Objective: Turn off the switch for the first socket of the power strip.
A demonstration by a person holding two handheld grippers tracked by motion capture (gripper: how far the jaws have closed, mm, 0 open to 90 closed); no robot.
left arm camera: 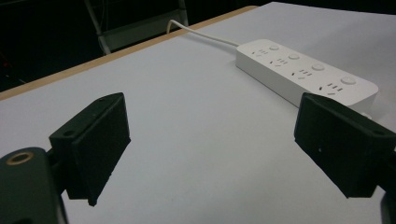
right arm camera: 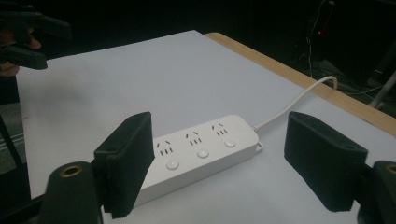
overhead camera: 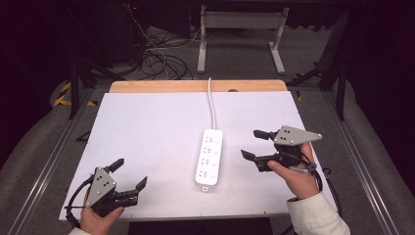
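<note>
1. White plastic four-socket power strip (overhead camera: 209, 157) lying flat near the middle of the white table top (overhead camera: 147, 142), long axis running away from the person, white cord (overhead camera: 211, 103) trailing off the far wooden edge; probably laid there to be within reach of both hands.
2. Right gripper (overhead camera: 254, 144) held just beside the strip's right flank, apart from it, jaws spread wide and empty; pointed at the strip, which in the right gripper view (right arm camera: 198, 151) sits between the two black jaws, so seemingly lined up for an approach.
3. Left gripper (overhead camera: 129, 174) held near the table's front left corner, well apart from the strip, jaws likewise spread with nothing between them; looks parked out of the way, though aimed towards the strip (left arm camera: 306, 72) in the left gripper view.
4. All four sockets empty, no plug in any; each with a round button alongside.
5. No boxes, trays or other containers on the table.
</note>
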